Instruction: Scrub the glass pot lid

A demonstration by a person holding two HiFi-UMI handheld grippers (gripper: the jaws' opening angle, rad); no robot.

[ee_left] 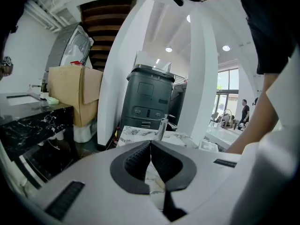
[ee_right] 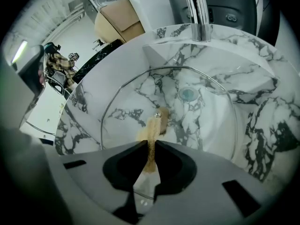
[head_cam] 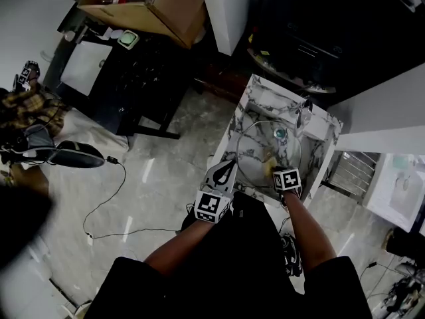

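A glass pot lid (head_cam: 255, 146) with a metal rim lies in the marble sink basin (head_cam: 249, 102), over the drain (head_cam: 281, 133). In the right gripper view the lid (ee_right: 206, 125) fills the bowl and a small screw (ee_right: 158, 110) shows at its centre. My right gripper (ee_right: 149, 143) is shut on a thin tan sponge (ee_right: 153, 125) that rests on the glass beside that screw. In the head view the right gripper (head_cam: 277, 169) hangs over the lid's near side. My left gripper (head_cam: 228, 167) is shut and empty at the sink's near left rim; its closed fingertips (ee_left: 150, 143) point toward the faucet (ee_left: 161, 124).
A chrome faucet (ee_right: 199, 13) stands at the back of the sink. A dark grey appliance (ee_left: 147, 97) stands behind the sink. Left of it are a black marble table (head_cam: 133, 78) and a cardboard box (head_cam: 146, 5). Cables (head_cam: 109, 198) trail over the floor.
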